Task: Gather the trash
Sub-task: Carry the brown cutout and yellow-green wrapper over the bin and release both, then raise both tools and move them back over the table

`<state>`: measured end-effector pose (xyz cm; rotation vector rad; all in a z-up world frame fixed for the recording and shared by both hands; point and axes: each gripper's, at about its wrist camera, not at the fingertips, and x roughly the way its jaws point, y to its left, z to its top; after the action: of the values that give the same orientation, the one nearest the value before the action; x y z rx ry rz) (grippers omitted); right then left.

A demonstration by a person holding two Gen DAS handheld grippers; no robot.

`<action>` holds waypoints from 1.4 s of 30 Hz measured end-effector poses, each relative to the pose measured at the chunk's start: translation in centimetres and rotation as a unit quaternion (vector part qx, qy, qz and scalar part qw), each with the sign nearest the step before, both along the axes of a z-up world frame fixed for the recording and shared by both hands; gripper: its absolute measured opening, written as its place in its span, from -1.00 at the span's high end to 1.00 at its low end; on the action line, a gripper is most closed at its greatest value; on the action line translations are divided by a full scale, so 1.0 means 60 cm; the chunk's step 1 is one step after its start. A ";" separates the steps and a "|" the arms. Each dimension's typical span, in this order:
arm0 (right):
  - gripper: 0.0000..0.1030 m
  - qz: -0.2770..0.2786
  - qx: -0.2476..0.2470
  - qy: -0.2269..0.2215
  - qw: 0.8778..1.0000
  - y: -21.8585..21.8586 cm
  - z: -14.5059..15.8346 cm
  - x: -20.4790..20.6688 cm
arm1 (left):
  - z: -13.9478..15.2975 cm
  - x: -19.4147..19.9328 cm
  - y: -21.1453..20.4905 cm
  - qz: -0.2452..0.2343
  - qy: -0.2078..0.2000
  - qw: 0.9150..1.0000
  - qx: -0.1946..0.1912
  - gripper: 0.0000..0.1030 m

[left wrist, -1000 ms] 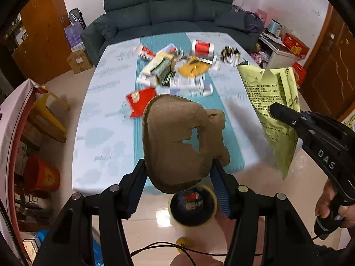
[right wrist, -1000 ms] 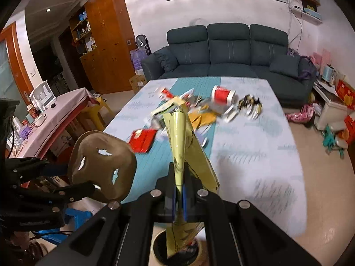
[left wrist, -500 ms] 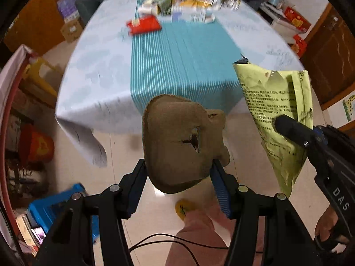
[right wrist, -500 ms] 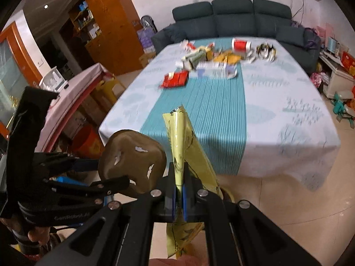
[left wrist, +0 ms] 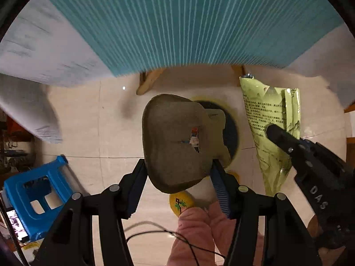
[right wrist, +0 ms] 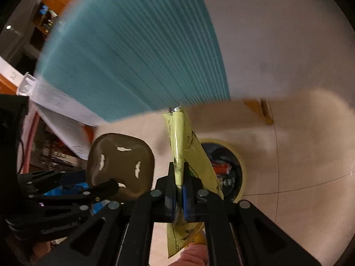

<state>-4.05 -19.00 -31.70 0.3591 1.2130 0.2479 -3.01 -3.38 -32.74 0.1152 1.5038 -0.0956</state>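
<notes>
Your left tool (left wrist: 178, 173) grips a brown tray (left wrist: 175, 141) that hides most of the bin (left wrist: 230, 130); your right tool (right wrist: 178, 190) pinches a yellow wrapper (right wrist: 182, 139), bottom cut off.

dim warm indoor light | tablecloth (left wrist: 177, 22) motion-blurred (both views) | fisheye edges black

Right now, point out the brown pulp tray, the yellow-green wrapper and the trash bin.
brown pulp tray (left wrist: 170, 141): left wrist view, flat middle.
yellow-green wrapper (left wrist: 264, 113): left wrist view, printed face.
trash bin (right wrist: 240, 166): right wrist view, yellow rim.

"DAS" on the right hand-held gripper (left wrist: 269, 130); small unreadable print on the yellow-green wrapper (left wrist: 264, 115).
</notes>
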 end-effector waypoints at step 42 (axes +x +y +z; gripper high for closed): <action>0.30 0.030 -0.034 0.031 0.998 0.007 0.038 0.017 | 0.116 0.013 0.034 0.046 -0.048 0.998 0.006 -0.68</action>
<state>-3.00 -18.56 -29.45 0.2721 1.2919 0.2483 -2.23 -1.34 -25.76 0.0590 1.4111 -0.0060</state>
